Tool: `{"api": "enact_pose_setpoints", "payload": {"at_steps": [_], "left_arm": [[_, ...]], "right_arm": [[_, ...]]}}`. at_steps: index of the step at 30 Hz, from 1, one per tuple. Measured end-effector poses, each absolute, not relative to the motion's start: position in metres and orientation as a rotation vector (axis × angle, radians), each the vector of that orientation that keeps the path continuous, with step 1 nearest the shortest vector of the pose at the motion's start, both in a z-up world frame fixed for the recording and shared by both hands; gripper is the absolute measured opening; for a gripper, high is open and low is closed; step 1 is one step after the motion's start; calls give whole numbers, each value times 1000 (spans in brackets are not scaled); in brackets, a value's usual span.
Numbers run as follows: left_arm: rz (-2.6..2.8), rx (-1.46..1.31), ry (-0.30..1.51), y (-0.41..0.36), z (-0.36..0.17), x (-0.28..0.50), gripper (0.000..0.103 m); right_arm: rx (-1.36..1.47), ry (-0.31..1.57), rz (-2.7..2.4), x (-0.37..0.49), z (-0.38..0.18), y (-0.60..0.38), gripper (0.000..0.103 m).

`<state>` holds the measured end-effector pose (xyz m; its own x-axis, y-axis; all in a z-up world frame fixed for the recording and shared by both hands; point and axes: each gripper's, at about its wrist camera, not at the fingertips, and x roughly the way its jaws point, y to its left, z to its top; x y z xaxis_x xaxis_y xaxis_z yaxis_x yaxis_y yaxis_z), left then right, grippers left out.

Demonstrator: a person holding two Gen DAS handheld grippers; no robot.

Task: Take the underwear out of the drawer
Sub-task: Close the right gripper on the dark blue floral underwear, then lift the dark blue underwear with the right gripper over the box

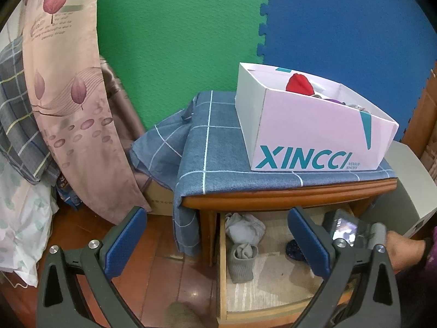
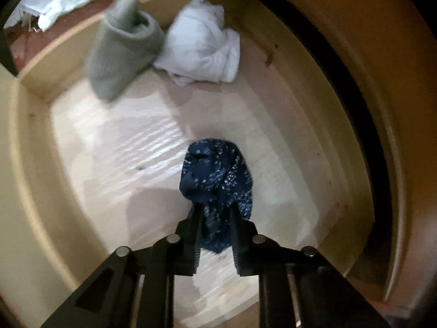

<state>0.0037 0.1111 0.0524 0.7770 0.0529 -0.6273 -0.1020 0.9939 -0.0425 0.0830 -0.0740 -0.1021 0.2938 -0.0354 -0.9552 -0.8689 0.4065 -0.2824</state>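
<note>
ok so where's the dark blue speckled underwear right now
In the right wrist view the dark blue speckled underwear is pinched in the right gripper over the open drawer's floor, well apart from the grey sock and white garment.

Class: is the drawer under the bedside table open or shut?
Open. The drawer is pulled out below the table edge; grey, white and navy garments show inside.

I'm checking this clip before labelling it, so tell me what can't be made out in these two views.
- Left wrist view: the right gripper is mostly hidden behind the left gripper's finger; the navy garment shows only partly.
- Right wrist view: the grey rolled item is blurred, so its type is unclear.
- Right wrist view: the drawer front is cut off by the frame.
- Left wrist view: the pink box hides most of its contents.
</note>
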Motion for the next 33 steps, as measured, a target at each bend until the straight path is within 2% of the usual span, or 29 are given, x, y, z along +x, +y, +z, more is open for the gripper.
{"api": "enact_pose_setpoints", "payload": {"at_steps": [4,6,11,18,19,20,21,23,27,33], "left_arm": [[82,-54,681,107,52,4,103],[81,-48,680,106,52,4,103],[76,-53,689,105,51,5,103],[74,-48,700,102,50,8,103],[74,-44,700,101,50,8,103],[75,-38,699,100,50,8,103],[76,-33,698,99,50,8,103],[77,-22,701,97,49,9,103],[72,-10,706,93,48,10,103],[71,20,705,91,47,9,103]], "right_arm": [[-821,1163,708,83,-62,-90,13],[-756,1163,704,80,-56,-109,3],[-570,1154,698,72,-11,-138,3],[-521,1223,644,95,-51,-149,4],[-521,1243,637,97,-59,-148,6],[-519,1272,630,98,-65,-148,17],[-522,1287,627,98,-70,-146,37],[-546,1309,646,96,-77,-138,56],[-592,1365,685,100,-91,-119,58],[-682,1518,675,107,-141,-99,60]]}}
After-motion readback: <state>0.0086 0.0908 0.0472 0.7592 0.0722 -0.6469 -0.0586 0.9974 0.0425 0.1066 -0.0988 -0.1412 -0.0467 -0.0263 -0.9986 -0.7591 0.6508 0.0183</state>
